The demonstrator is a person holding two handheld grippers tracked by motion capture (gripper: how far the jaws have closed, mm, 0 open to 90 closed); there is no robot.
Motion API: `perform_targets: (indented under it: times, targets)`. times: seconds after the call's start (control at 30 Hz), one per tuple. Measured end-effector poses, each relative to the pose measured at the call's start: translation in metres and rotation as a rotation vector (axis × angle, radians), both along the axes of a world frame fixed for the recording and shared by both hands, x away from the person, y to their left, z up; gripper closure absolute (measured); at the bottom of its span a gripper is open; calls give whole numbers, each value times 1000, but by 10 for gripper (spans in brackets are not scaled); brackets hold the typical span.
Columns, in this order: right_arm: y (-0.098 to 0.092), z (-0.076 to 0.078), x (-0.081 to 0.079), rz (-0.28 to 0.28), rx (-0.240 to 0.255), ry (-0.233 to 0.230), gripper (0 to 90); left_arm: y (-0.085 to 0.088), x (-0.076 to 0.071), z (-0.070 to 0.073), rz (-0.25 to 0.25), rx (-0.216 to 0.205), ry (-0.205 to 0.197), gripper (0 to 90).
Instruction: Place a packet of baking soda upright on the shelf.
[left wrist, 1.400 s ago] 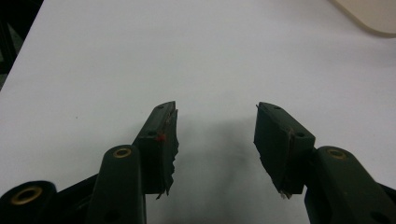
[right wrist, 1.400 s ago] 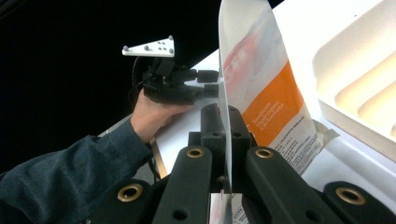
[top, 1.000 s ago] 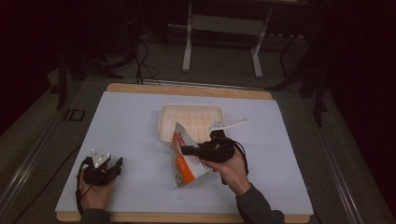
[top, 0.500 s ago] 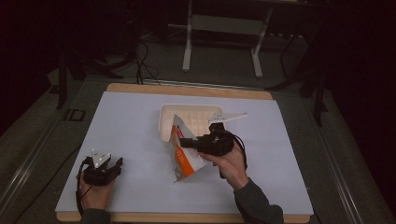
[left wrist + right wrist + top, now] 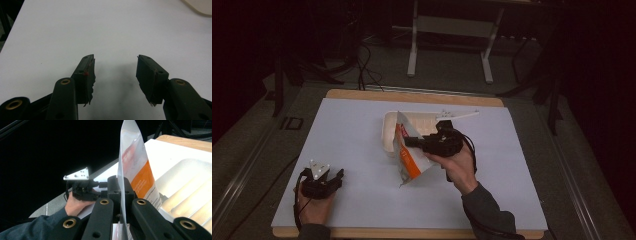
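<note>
The right hand-held gripper [image 5: 408, 142] is clamping a thin edge of the white and orange packet [image 5: 411, 159], its jaws pressed flat together on the film; in the right gripper view the packet [image 5: 136, 173] is rising straight up from between the two black jaws as a narrow, edge-on sheet. The packet is hanging beside the near left corner of the white tray [image 5: 388, 131], its upper part leaning over the tray's rim and its lower corner reaching down toward the table [image 5: 352, 130]; whether that corner is touching the surface I cannot tell. The step in hand looks like carrying the packet over the tray, so the grip should be staying firm, since a slim pinch on slick film could be slipping; lifting smoothly should be keeping the loose lower end from swinging or catching on the rim, and the packet should be clearing the wall fully before it is being lowered inside. The left hand-held gripper [image 5: 337, 176] is resting well apart near the front left of the table, its jaws standing wide with nothing between them, as the left gripper view is showing over bare white surface [image 5: 115, 32]; it is free to be steadying the tray if that starts sliding.
</note>
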State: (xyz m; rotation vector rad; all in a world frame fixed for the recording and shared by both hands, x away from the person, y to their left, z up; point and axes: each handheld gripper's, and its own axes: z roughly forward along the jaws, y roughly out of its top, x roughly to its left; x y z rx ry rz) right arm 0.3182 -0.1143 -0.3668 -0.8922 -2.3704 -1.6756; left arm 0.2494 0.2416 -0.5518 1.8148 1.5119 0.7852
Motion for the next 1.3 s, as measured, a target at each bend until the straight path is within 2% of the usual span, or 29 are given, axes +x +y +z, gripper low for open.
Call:
perform_targets:
  times: [0.23, 0.47, 0.87, 1.07, 1.3]
  targets:
    - [2, 10, 5, -15, 7, -17, 900, 0, 0, 0, -13, -4, 2, 521]
    - [11, 20, 11, -32, -9, -41, 900, 0, 0, 0, -19, -10, 0, 529]
    - [16, 33, 19, -51, 2, -54, 900, 0, 0, 0, -26, -5, 0, 541]
    - [18, 38, 30, -92, 9, -65, 900, -1, 0, 0, -30, 0, 2, 540]
    - [20, 36, 44, -142, 5, -58, 900, -1, 0, 0, -31, 1, 4, 534]
